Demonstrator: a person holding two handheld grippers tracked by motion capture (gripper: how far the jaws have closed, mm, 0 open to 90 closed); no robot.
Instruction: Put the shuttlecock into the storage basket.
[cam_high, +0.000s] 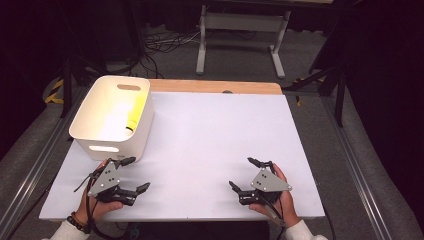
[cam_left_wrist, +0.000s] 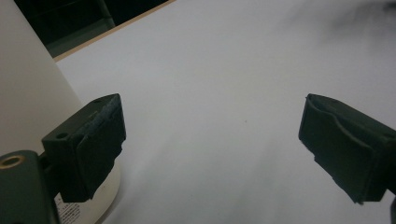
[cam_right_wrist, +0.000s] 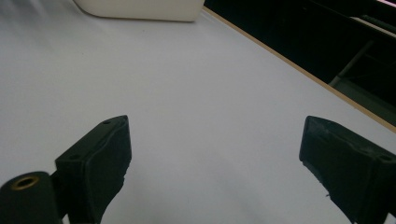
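Observation:
A white plastic bin (cam_high: 112, 120) with handle slots stands at the table's left rear, and something yellow (cam_high: 134, 117) lies inside it. My left gripper (cam_high: 136, 174) rests near the front left, just in front of the bin, jaws wide apart and empty. In the left gripper view the left gripper (cam_left_wrist: 212, 149) has the bin's wall (cam_left_wrist: 28, 93) right beside its left jaw. My right gripper (cam_high: 243, 173) rests at the front right, open with nothing between its jaws. The right gripper (cam_right_wrist: 215, 163) looks across bare white table toward the bin (cam_right_wrist: 140, 8).
The white tabletop (cam_high: 215, 135) has a wooden strip (cam_high: 215, 86) along its far edge. Beyond it stand a grey table frame (cam_high: 242, 30) and cables (cam_high: 165, 42) on the floor. Metal rails (cam_high: 357, 165) run along both sides of the table.

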